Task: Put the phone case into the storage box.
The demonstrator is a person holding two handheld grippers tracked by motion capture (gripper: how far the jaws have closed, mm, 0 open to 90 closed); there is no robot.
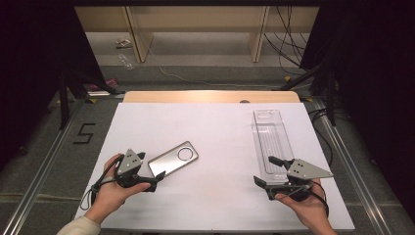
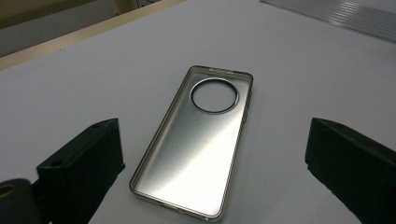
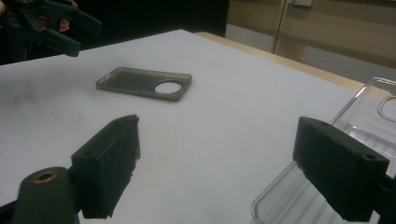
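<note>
White table point(image 1: 215, 147) is shown from above. At left, the left gripper point(image 1: 152, 182) is held spread, empty, just short of the phone case point(image 1: 173, 159). At right, the right gripper point(image 1: 266, 172) is spread at the near end of the clear tray point(image 1: 271, 139).

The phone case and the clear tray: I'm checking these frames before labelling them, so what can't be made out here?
- Phone case: its near end is cut off by the bottom edge of the left gripper view.
- Clear tray: its near end is hidden behind the right gripper in the high view; in the right gripper view a jaw and the frame edges cut it off.
- Left gripper: whether it touches the case is unclear.
</note>
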